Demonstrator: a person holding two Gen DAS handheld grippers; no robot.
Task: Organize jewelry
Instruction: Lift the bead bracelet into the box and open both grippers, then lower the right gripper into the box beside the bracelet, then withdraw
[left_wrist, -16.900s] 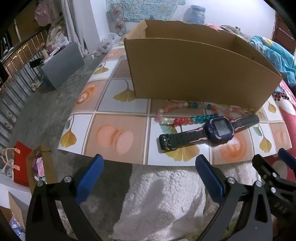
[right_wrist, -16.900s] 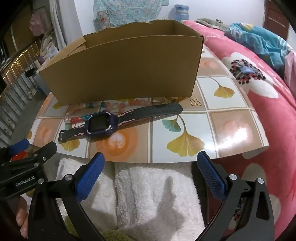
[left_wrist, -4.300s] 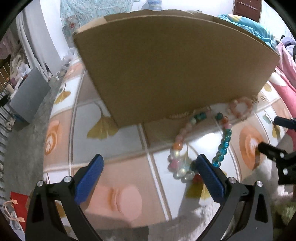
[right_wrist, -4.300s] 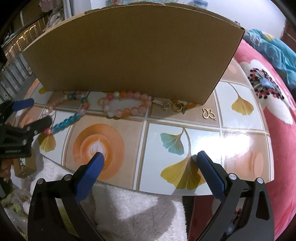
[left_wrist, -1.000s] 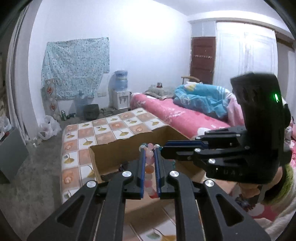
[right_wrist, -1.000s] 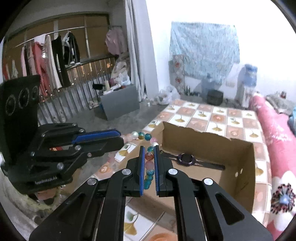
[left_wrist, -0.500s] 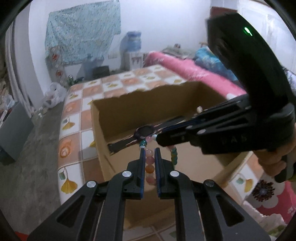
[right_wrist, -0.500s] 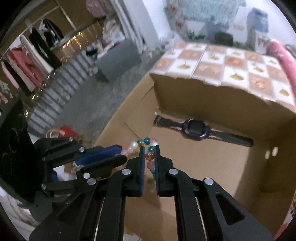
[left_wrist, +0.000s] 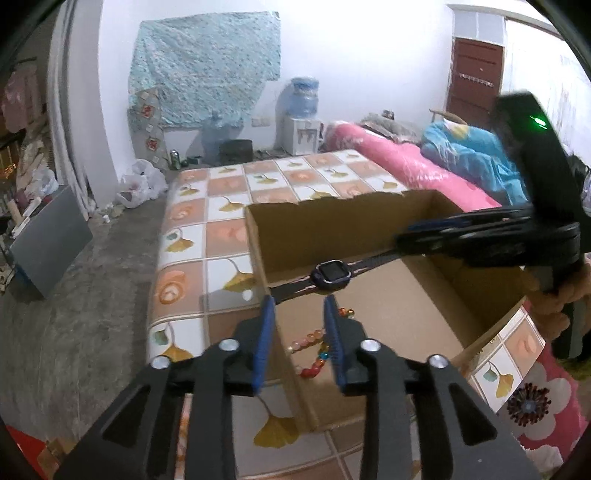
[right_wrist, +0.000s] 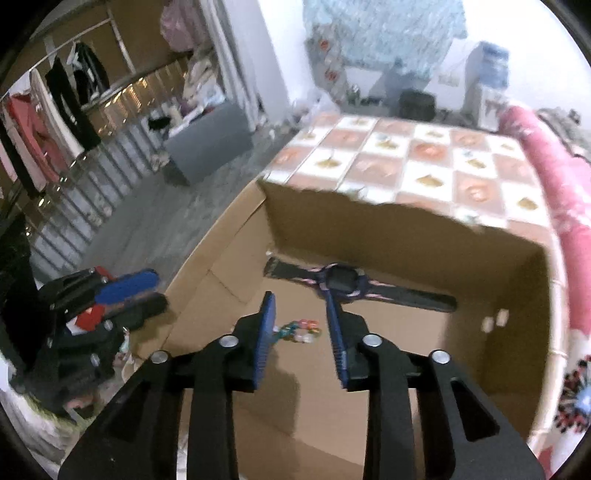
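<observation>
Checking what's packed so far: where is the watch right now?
The watch lies on the floor of the cardboard box, along its far wall, beyond the bead necklace in both wrist views.

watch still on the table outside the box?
No, the watch lies on the floor of the cardboard box, near its far wall.

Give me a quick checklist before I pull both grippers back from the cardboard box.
1. Multicoloured bead necklace lying on the floor of the brown cardboard box: ok.
2. Left gripper jaws opening, pads off the beads: ok.
3. Right gripper jaws opening, beads lying below: ok.
4. Dark purple smartwatch flat in the box: ok.
5. Beads free of the left gripper's pads: cannot tell.
</observation>
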